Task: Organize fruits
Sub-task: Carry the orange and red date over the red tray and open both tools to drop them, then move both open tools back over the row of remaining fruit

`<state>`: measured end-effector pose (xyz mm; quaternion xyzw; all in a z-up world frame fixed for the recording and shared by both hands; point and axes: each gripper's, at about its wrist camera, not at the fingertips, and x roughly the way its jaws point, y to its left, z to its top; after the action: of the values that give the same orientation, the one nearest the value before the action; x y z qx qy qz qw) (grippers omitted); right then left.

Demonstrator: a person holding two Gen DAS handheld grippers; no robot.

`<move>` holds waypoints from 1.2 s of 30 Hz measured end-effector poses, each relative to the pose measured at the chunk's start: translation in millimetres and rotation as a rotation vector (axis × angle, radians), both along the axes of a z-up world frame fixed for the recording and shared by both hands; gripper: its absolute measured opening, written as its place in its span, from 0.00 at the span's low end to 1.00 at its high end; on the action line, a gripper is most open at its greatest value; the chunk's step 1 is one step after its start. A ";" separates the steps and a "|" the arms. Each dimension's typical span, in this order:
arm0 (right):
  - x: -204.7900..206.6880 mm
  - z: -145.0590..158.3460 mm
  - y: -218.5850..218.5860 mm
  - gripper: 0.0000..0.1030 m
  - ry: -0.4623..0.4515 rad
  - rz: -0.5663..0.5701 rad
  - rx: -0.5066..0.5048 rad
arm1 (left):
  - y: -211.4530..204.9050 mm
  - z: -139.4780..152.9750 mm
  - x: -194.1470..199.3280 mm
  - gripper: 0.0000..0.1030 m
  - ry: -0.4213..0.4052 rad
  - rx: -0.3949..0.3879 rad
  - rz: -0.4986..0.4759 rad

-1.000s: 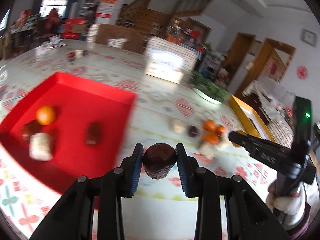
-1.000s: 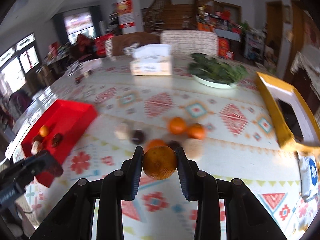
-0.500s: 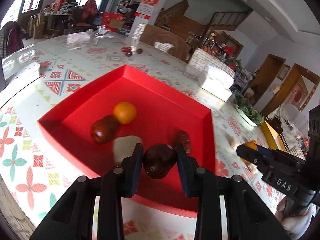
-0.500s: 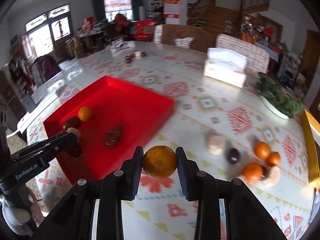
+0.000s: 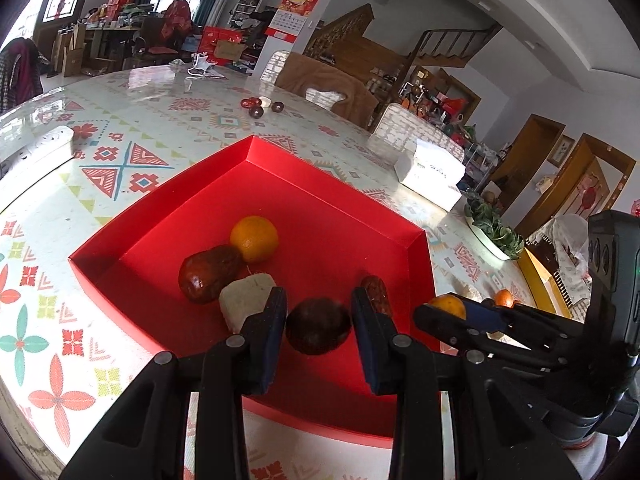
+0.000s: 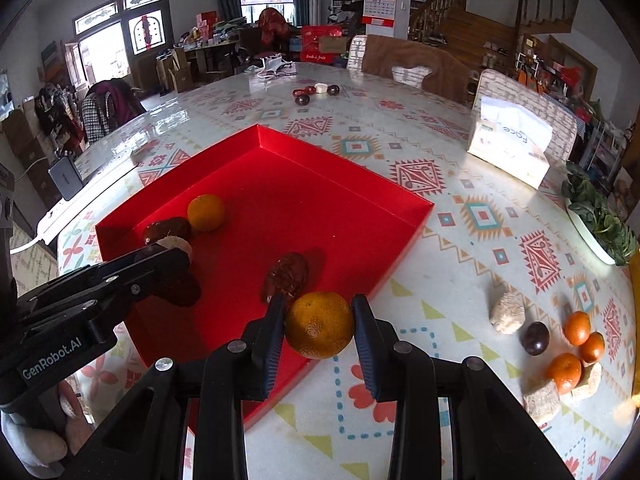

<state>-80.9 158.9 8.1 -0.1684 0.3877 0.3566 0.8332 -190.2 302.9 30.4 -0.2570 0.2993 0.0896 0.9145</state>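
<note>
carrying fruit to the red tray [image 6: 404, 236], we have the left gripper [image 5: 319, 326] pinching a dark plum [image 5: 318, 331] over the tray's near edge and the right gripper [image 6: 319, 330] pinching an orange [image 6: 319, 325] over its near right edge. we should lower each onto bare floor, clear of the fruit already inside, before releasing.

Both wrist cams look fwd, close over shared red tray [image 5: 416, 240]

daylit windows [image 6: 142, 32], wooden staircase [image 6: 452, 4], wall calendar [image 6: 380, 0], brown chair [image 6: 412, 66], patterned tablecloth [image 6: 480, 216]
</note>
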 end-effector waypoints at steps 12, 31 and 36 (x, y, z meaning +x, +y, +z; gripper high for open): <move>0.1 0.9 1.0 0.58 0.011 0.025 0.038 | -4.3 11.0 -3.9 0.50 -0.033 0.002 0.009; -35.1 43.0 -77.7 0.84 -0.208 -0.108 0.066 | -66.8 66.4 -18.4 0.72 -0.110 0.074 -0.060; -32.0 48.5 -128.3 0.87 -0.200 -0.217 0.114 | -101.1 76.8 -15.5 0.72 -0.111 0.107 -0.112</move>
<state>-112.8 30.6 56.6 -0.1125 0.2977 0.2674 0.9095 -205.7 201.8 107.2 -0.1954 0.2566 0.0397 0.9457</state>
